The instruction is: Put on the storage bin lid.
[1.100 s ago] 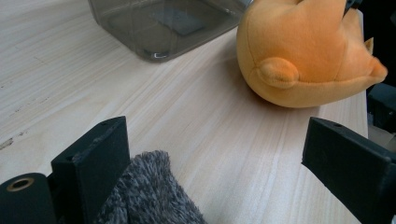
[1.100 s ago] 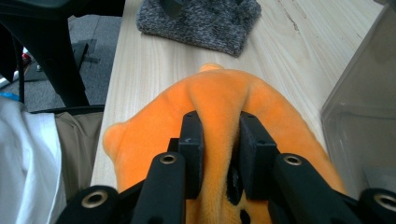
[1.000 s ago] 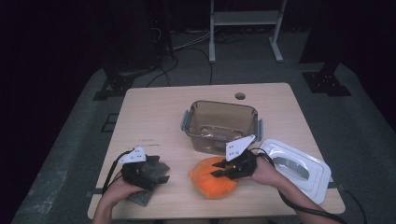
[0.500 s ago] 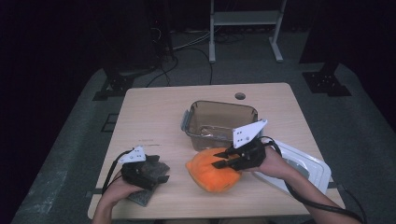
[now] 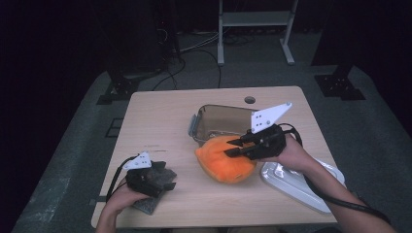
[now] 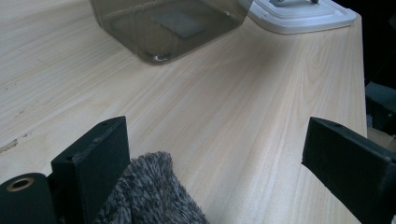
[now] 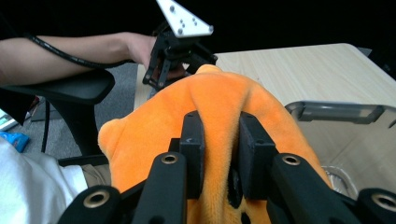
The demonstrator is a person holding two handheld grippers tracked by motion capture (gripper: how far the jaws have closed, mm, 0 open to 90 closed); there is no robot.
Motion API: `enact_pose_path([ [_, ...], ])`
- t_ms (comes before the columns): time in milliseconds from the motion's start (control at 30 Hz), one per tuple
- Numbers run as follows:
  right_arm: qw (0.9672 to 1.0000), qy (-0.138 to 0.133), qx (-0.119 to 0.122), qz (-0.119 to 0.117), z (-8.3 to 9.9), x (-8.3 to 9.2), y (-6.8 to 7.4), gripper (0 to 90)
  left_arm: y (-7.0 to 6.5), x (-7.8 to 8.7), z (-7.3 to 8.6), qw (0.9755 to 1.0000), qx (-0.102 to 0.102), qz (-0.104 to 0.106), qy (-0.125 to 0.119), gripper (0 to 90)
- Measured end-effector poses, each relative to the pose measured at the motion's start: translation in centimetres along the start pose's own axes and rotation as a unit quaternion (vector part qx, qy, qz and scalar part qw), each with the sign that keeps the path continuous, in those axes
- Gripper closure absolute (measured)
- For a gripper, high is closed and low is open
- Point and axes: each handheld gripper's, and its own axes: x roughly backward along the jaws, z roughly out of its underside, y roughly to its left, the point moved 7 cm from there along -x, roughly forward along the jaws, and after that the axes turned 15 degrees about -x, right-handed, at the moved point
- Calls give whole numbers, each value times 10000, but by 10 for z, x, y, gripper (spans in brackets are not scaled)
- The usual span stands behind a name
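An orange plush toy (image 5: 227,160) hangs just above the table beside the clear plastic container (image 5: 216,121). My right gripper (image 5: 234,148) is shut on a fold of the plush toy (image 7: 210,98), and the right gripper (image 7: 219,135) shows its jaws pinching the orange fabric from both sides. My left gripper (image 5: 167,180) rests near the table's front left corner on a grey fuzzy cloth (image 5: 145,204). The left gripper (image 6: 219,149) stands open; the grey fuzzy cloth (image 6: 149,191) lies against one jaw, unpinched.
A white lid (image 5: 296,182) lies at the front right, partly under the right forearm. The container (image 6: 168,28) looks empty, with the lid (image 6: 299,11) behind it. A round hole (image 5: 249,100) sits near the table's far edge.
The right gripper has risen with the orange plush toy, lifting it off the table and toward the container. The left gripper has stayed in place.
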Motion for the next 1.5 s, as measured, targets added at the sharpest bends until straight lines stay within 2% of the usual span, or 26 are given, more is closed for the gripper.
enact_pose_path([
  [200,9999,10,-8,109,-14,6,-5,731,1,1,0,10000,-29,-6,15,67],
  [467,9996,6,-113,263,-32,11,-20,731,1,0,0,10000,-13,17,18,67],
  [800,9987,55,-106,487,-52,9,-39,729,-1,-1,-1,10000,-34,38,26,67],
  [900,9979,46,-188,610,-54,8,-50,729,-1,-1,-1,10000,-29,35,7,67],
  [1033,9974,13,-283,663,-54,9,-60,728,-1,-1,-1,10000,-21,46,21,67],
  [1233,9967,-1,-377,725,-54,7,-71,726,-2,-3,-1,10000,-20,74,15,67],
  [1500,9943,-42,-531,926,-52,4,-90,726,-2,-3,-1,10000,-24,78,-2,67],
])
